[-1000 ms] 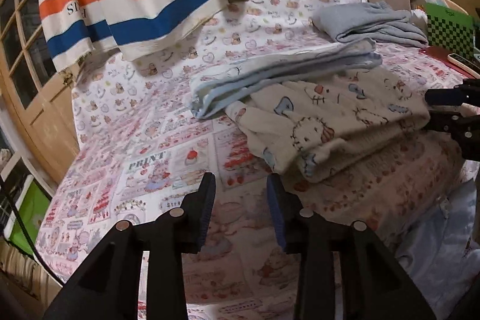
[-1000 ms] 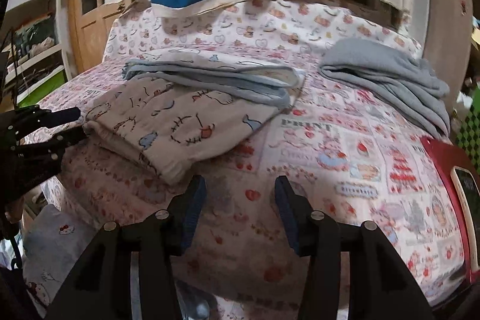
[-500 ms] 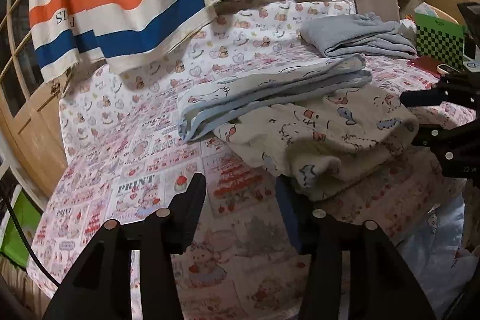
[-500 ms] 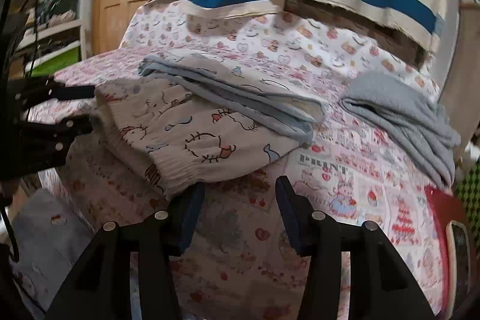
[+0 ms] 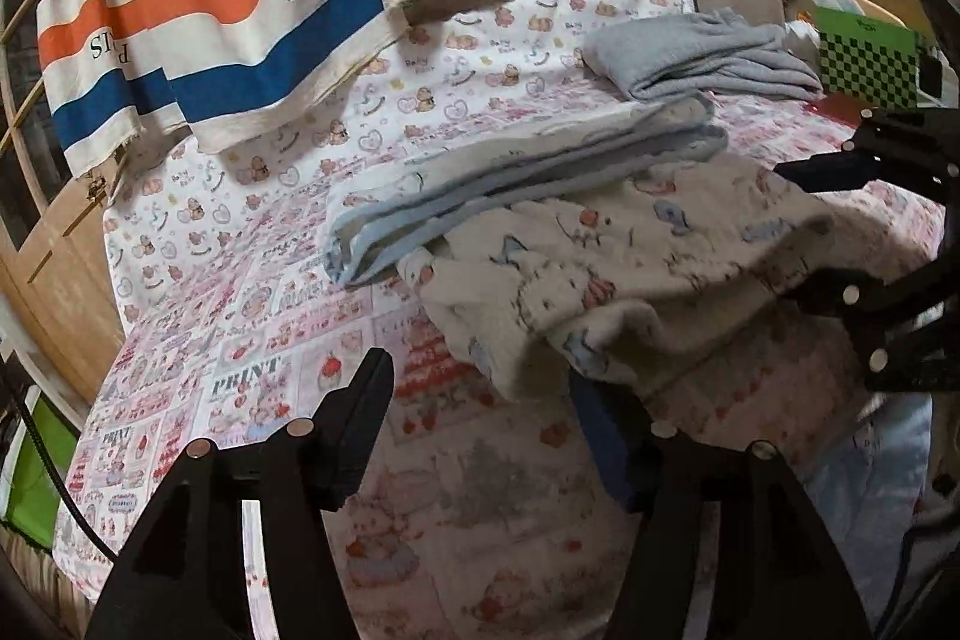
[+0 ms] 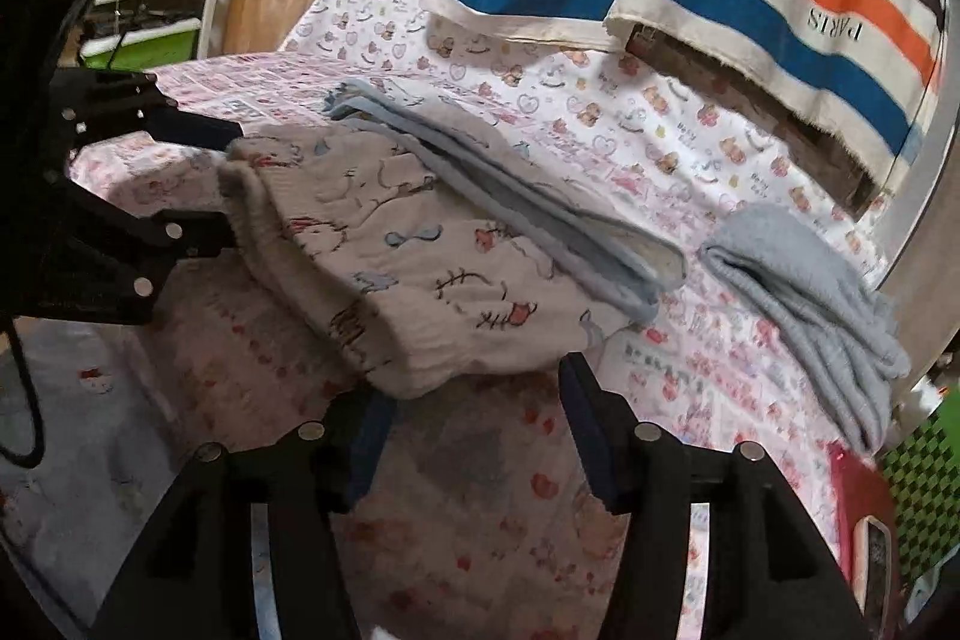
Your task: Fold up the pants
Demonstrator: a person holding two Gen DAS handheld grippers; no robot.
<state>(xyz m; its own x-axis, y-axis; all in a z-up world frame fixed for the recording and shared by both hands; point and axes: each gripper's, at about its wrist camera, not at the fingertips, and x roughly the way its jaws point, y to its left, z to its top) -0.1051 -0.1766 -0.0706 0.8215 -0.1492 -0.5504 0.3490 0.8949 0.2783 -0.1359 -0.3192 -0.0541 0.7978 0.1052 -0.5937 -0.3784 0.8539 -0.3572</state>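
My left hand-held gripper and right hand-held gripper, both released after opening, flank the folded cartoon-print pants at centre frame; two folded pairs lie beyond.

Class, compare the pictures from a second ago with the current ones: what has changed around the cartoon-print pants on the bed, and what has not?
Both grippers closed in on the cream cartoon-print pants. The left gripper and right gripper have just been opening their jaws, and the pants' near edge now overlaps both. Neither visibly grips it. The light blue folded garment and grey folded garment stayed put.
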